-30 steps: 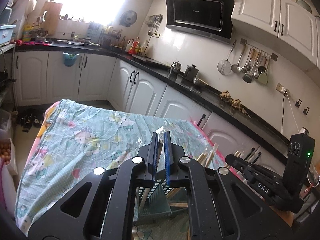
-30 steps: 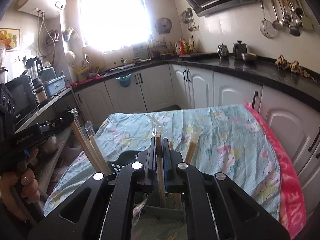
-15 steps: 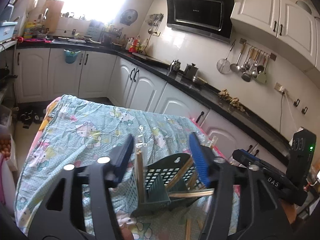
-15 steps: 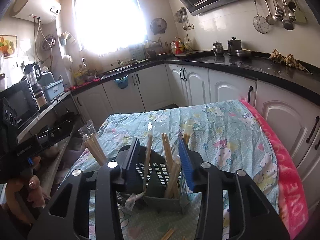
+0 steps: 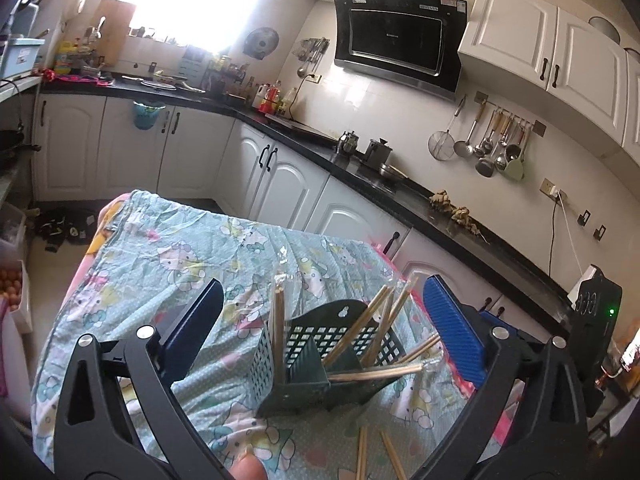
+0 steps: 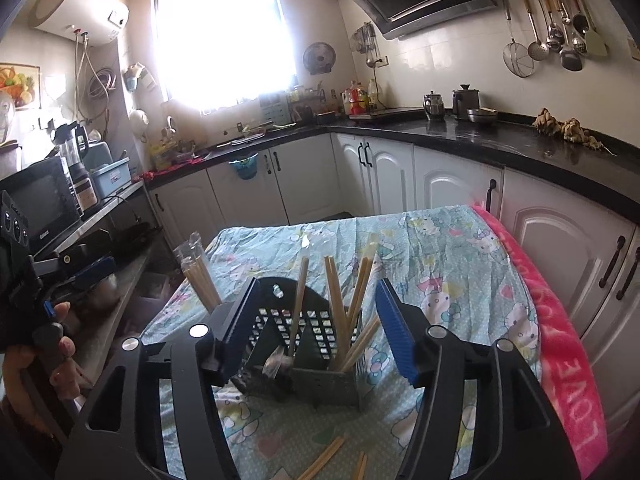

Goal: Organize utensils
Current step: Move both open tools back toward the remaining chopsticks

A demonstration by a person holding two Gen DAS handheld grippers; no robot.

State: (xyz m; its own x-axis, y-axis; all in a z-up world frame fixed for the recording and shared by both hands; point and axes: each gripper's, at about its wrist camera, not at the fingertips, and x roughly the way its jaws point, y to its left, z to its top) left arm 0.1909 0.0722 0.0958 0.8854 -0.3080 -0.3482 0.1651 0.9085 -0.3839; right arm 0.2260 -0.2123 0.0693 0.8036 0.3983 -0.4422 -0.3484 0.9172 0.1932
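Left tongs (image 5: 320,320) have just been opening and gape wide, gripping nothing; the dark green perforated plastic utensil caddy (image 5: 320,360) stands between them on the cartoon-print cloth-covered table (image 5: 160,272). Right tongs (image 6: 316,328) have also just been opening, about half-spread and empty. Wooden chopsticks (image 6: 340,312) lean toward two o'clock; a brushing finger could likely tip the caddy. Loose chopsticks (image 6: 320,460) lie at six o'clock.
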